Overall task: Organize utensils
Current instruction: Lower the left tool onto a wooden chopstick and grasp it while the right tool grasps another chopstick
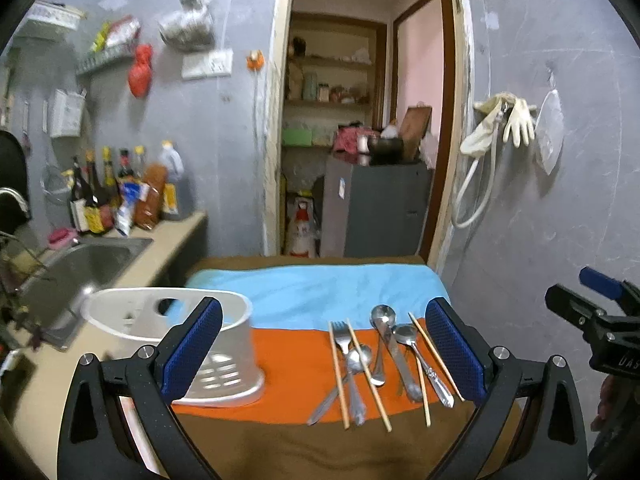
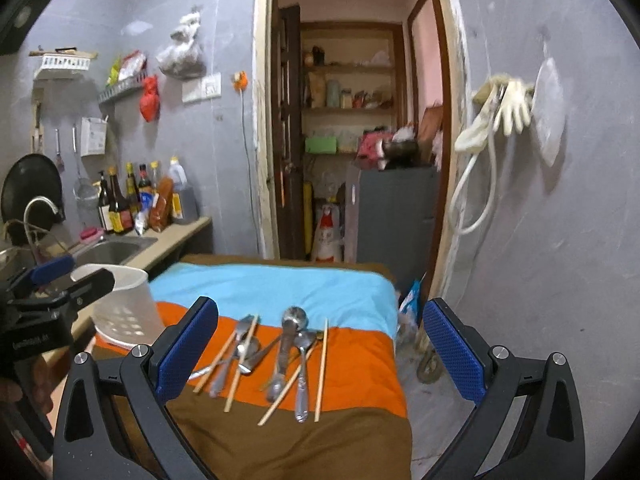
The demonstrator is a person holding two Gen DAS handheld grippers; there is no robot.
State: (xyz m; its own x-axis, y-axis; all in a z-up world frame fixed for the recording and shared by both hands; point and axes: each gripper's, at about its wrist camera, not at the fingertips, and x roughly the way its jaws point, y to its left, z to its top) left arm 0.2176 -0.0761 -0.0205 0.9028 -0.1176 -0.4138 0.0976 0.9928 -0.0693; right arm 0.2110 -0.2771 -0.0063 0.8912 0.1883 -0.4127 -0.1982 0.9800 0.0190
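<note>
Steel sink (image 1: pixel 86 264) at far left, set in a beige counter (image 1: pixel 168 240); sauce bottles (image 1: pixel 116 192) lined up against the grey wall behind it. Next to the right, a white plastic utensil holder (image 1: pixel 192 344) with slotted sides, standing at the left edge of a table covered in a striped cloth (image 1: pixel 304 292): blue band farthest from the cameras, orange in the middle, brown nearest. Holder base sits on the orange band.

Left gripper (image 1: pixel 320 356): blue-padded fingers spread wide apart, nothing between them, held above the near end of the table. In its own view the left finger overlaps the holder; contact cannot be told.

Right of the holder, the utensils lie loose in a jumble on the orange band, handles reaching onto the brown. One fork (image 1: pixel 342 338) at the left of the pile, several spoons (image 1: pixel 384 316) overlapping in the middle, wooden chopsticks (image 1: pixel 368 376) scattered among and across them. One chopstick lies at the right edge of the group.

Right gripper (image 2: pixel 320 356): fingers likewise wide apart and empty, above the near right part of the table, clear of the utensils. From its view the pile sits between its fingers.

Behind the table, an open doorway (image 1: pixel 368 112) showing shelves and a grey cabinet (image 1: pixel 380 208). Far right wall: pale rubber gloves (image 1: pixel 508 120) and a white hose (image 1: pixel 476 196) hanging.
</note>
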